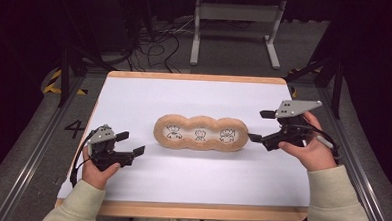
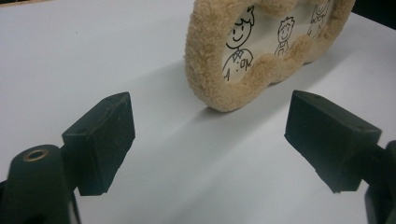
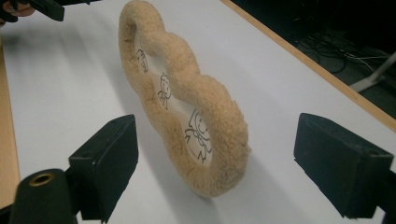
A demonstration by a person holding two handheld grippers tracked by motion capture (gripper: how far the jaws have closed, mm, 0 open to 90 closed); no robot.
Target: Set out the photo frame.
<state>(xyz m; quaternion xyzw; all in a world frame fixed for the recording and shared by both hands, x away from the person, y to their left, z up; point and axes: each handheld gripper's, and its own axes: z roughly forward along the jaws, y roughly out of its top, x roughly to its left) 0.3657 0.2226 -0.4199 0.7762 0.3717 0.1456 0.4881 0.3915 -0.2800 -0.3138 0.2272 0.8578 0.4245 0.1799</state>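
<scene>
Plush frame (image 1: 200,133), three-lobed, mid-surface (image 1: 134,98), flat. Judged light, soft-rimmed, squashy, non-slip; card insert bendable. Best pinched across fleecy right end lobe. Right hand-held gripper (image 1: 257,126) spread just beside it; left hand-held gripper (image 1: 130,143) spread, apart.

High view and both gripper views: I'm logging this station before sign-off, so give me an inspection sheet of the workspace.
Surface: white table top with a wooden edge, nothing spilled.
Job's things: fluffy tan frame with three drawn figures, standing on its long edge mid-table.
Clutter: nothing seen.
Grippers: left gripper open, apart from the frame's left end; right gripper open, close to the frame's right end, nothing between its jaws.
Cables: one trails from each gripper; a loose tangle of black cables on the floor behind.
Surroundings: dark room, grey metal stand beyond the table, hazard tape on the floor at left.
</scene>
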